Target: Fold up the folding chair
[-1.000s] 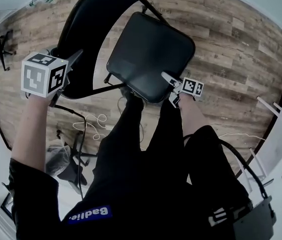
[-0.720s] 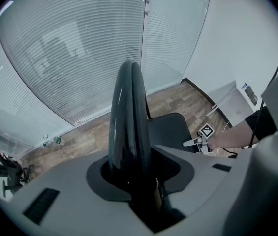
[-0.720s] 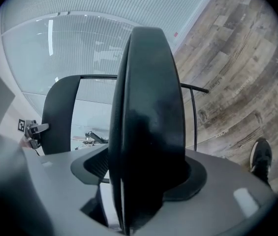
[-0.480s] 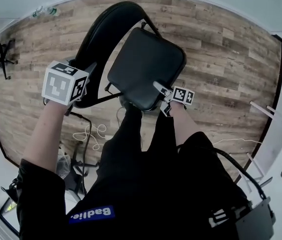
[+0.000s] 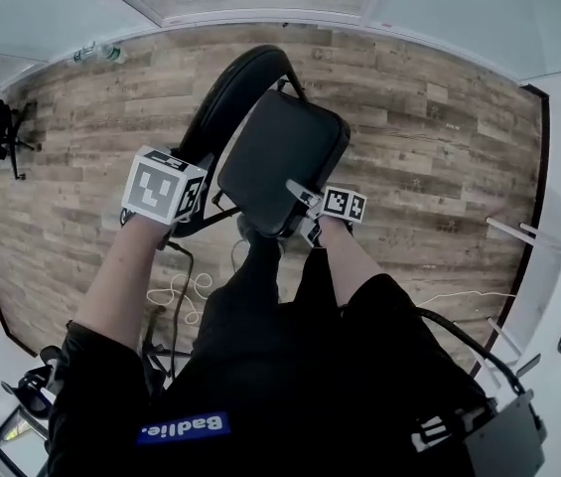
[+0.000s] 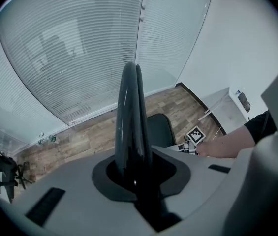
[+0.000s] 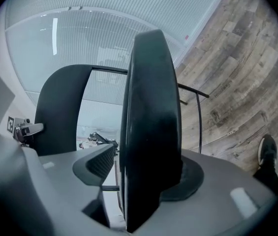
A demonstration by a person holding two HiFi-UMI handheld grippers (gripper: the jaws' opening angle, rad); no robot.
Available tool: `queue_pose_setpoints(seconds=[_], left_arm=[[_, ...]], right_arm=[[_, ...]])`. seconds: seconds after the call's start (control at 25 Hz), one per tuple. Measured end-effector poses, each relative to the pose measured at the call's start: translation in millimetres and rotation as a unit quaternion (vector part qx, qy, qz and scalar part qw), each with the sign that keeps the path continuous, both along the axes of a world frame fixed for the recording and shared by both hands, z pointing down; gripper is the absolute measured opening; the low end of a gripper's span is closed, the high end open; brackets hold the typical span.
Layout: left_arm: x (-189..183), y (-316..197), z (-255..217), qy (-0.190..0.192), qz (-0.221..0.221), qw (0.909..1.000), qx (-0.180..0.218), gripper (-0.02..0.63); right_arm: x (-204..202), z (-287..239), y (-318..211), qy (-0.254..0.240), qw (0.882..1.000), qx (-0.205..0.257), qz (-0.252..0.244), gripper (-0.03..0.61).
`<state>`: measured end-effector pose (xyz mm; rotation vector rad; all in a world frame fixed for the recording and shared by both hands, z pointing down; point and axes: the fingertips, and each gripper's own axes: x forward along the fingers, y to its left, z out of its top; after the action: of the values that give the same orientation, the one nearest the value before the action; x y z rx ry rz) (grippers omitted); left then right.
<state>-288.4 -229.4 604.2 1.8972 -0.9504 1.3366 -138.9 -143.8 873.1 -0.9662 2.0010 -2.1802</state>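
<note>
Between the jaws of the left gripper (image 5: 193,199) sits the curved dark backrest (image 5: 228,95) of the black folding chair (image 5: 260,137), clamped tight. The right gripper (image 5: 300,210) is clenched on the near edge of the black padded square seat (image 5: 278,152) just ahead of it. Best to hold the backrest steady and swing the seat up toward it without letting either grip slip. The legs and hinge are hidden under the seat and the person's body, so the fold angle is hard to judge.

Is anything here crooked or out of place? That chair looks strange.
The chair's seat is tipped steeply up toward the backrest, pinched by the right tongs: mid-fold, not broken. A white cable lies loose on the floor nearby.
</note>
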Motion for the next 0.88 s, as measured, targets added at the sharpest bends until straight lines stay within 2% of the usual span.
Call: queue_pose_setpoints(seconds=[0.12,0.24,0.64,0.88], left_arm=[[5,10,-12,0.007,0.009,0.9999,0.007,0.061],[15,25,-22,0.04,0.005,0.9992,0.009,0.071],[39,37,-41,0.02,0.018,0.9992,0.028,0.071],[33,36,-47,0.025,0.017,0.9986,0.043,0.071]], right_arm=[[-18,-25,-3,-0.01,1.0,0.007,0.0,0.275],[-35,-48,-4,-0.018,1.0,0.016,-0.002,0.275],[-82,-89,-32,-0.004,1.0,0.007,-0.009,0.276],[-119,-103,-47,0.027,0.999,-0.006,-0.025,0.276]])
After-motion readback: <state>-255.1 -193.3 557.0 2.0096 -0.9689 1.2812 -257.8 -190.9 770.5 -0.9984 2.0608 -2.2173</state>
